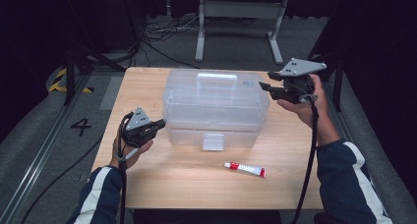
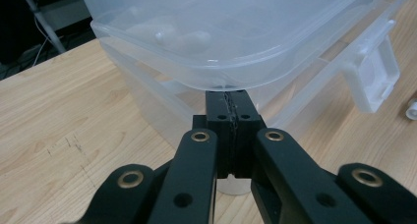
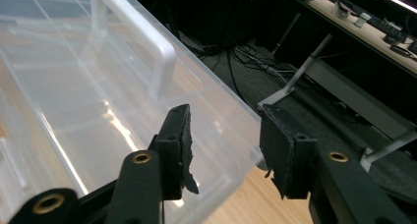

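Clear plastic storage box [image 1: 216, 108] being kept at the middle of the wooden table [image 1: 147, 184], left gripper [image 1: 160, 123] being held fully closed against its left end, right gripper [image 1: 264, 85] being held parted at its right corner with the lid edge between the jaws, unpressed, tube [image 1: 245, 169] lying well in front of the box.

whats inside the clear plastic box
Through the clear plastic box, a pale inner tray shows beneath the lid; its contents, if any, are too hazy to make out.
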`<state>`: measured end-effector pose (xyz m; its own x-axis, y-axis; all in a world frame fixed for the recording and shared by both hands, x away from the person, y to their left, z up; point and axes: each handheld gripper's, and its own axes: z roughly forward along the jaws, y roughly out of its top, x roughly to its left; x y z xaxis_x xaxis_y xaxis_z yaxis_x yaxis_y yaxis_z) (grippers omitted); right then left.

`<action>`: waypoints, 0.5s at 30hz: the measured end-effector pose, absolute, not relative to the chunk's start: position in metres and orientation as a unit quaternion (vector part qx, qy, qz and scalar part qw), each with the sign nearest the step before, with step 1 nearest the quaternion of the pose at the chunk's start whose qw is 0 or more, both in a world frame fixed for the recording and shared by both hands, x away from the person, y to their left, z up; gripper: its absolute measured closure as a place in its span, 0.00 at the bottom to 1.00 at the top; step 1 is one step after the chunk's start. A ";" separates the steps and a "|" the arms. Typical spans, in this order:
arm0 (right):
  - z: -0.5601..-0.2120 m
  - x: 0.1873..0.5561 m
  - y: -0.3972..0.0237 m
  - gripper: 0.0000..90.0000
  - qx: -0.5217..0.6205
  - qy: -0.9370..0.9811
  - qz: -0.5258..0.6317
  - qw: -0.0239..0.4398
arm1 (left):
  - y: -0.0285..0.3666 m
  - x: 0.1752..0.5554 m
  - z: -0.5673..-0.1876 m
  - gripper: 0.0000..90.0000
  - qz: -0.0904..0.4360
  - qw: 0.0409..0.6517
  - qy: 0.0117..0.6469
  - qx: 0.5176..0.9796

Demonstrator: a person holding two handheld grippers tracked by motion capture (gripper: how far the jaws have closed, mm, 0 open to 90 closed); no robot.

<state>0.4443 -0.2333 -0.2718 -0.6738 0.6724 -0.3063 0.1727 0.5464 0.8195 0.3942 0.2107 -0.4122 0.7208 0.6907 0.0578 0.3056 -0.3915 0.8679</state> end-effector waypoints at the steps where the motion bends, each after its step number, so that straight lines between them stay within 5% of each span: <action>1: -0.275 0.442 -0.239 0.61 0.259 0.819 0.404 0.314 | 0.211 0.394 -0.412 1.00 0.212 0.456 0.309 0.807; 15: -0.340 0.433 -0.286 0.53 0.287 0.808 0.413 0.307 | 0.210 0.395 -0.408 1.00 0.213 0.452 0.304 0.811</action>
